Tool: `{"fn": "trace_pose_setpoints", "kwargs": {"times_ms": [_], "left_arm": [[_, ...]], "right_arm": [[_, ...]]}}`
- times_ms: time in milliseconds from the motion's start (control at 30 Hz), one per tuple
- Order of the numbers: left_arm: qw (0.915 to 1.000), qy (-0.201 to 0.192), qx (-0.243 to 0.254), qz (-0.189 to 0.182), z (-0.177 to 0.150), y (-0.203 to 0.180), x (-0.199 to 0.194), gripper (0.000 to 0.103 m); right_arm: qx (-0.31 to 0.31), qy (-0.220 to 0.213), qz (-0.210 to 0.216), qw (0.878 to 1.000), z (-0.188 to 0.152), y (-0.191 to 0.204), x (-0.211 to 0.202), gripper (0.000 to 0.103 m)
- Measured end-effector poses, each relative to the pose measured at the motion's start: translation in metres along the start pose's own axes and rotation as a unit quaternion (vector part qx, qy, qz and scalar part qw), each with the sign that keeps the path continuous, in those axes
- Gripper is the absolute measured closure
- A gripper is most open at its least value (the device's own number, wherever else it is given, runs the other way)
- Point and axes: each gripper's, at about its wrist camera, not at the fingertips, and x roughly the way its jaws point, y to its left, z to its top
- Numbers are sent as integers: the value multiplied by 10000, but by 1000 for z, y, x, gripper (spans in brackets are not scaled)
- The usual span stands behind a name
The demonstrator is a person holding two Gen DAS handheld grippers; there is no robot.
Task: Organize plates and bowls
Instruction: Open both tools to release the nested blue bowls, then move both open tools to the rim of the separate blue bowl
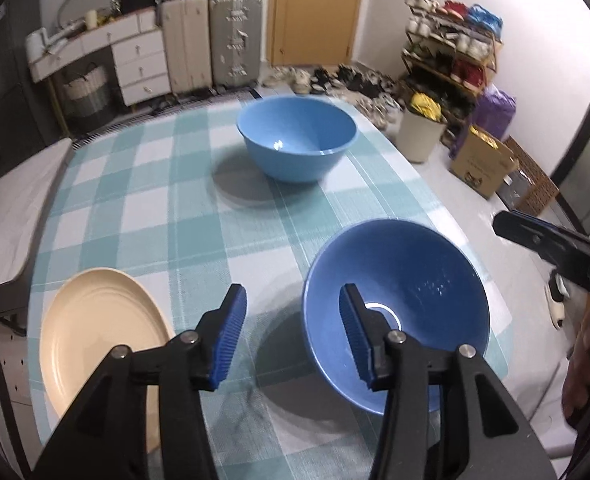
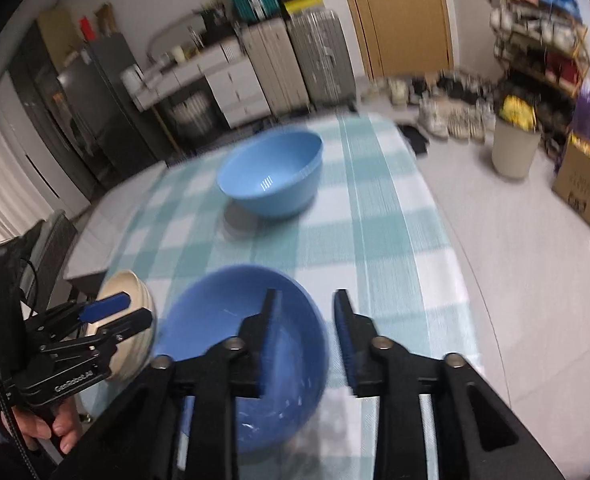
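Observation:
A dark blue bowl (image 1: 407, 300) stands near the table's front right; it also shows in the right wrist view (image 2: 223, 320). A light blue bowl (image 1: 297, 136) stands farther back in the middle, also seen in the right wrist view (image 2: 271, 172). A cream plate (image 1: 91, 328) lies at the front left and shows in the right wrist view (image 2: 133, 284). My left gripper (image 1: 293, 334) is open and empty above the gap between the plate and the dark bowl. My right gripper (image 2: 305, 340) is open, its jaws either side of the dark bowl's right rim.
The table has a teal and white checked cloth (image 1: 167, 200). Its right edge drops to a tiled floor with a bin (image 1: 421, 132), a cardboard box (image 1: 481, 160) and a shoe rack (image 1: 451, 44). Suitcases (image 1: 211, 40) and drawers (image 1: 139, 64) stand behind.

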Motion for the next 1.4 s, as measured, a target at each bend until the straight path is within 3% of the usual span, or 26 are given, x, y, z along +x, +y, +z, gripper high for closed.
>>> {"fn": "trace_pose_setpoints", "kwargs": {"times_ms": [33,133,233,333,400,433,467,600,767,933,1000,1067,1100,1200,1267,1400], "left_arm": [[10000,-80,-7,29,0,0,-2,54],[9992,-338,-111,163,-2,2,-8,54],[9984,-472,-269,172,-3,4,-10,53],[9972,-583,-327,330,-4,4,-11,51],[9962,-676,-288,468,-3,3,-13,42],[9959,-707,-235,508,-1,2,-14,22],[9952,-772,-213,553,0,2,-17,6],[9861,-1422,-314,799,-2,3,-35,0],[9719,-1808,-291,1480,-4,3,-44,0],[9752,-1771,-831,1031,-7,22,-55,0],[9726,-1823,-887,1142,-7,27,-59,0],[9706,-1862,-915,1222,-7,28,-63,0],[9692,-1876,-937,1288,-8,29,-65,0],[9563,-1887,-1123,1932,-10,33,-70,0],[9521,-1952,-1149,2054,-12,36,-73,0],[9507,-2041,-1167,2023,-16,40,-78,0]], "right_arm": [[-39,-156,-8,9999,-3,4,-4,53],[-326,-782,-95,9964,-12,20,-21,39],[-507,-1370,-6,9893,-19,36,-36,16],[-691,-1861,145,9800,-26,51,-49,13],[-777,-2083,200,9748,-31,59,-54,8],[-784,-2132,232,9736,-32,60,-55,5],[-720,-2184,303,9727,-33,60,-56,4],[-475,-2223,594,9720,-39,54,-55,1],[-440,-2227,559,9723,-45,47,-53,1],[36,-2086,887,9740,-45,23,-52,1],[136,-2105,1014,9722,-47,18,-54,1],[60,-1848,1714,9677,-48,16,-52,1],[45,-1659,1777,9700,-47,16,-50,1],[-104,-1475,1512,9774,-49,20,-47,1],[-224,-1460,1167,9821,-51,22,-48,1],[-235,-1672,954,9810,-52,20,-58,0]]}}
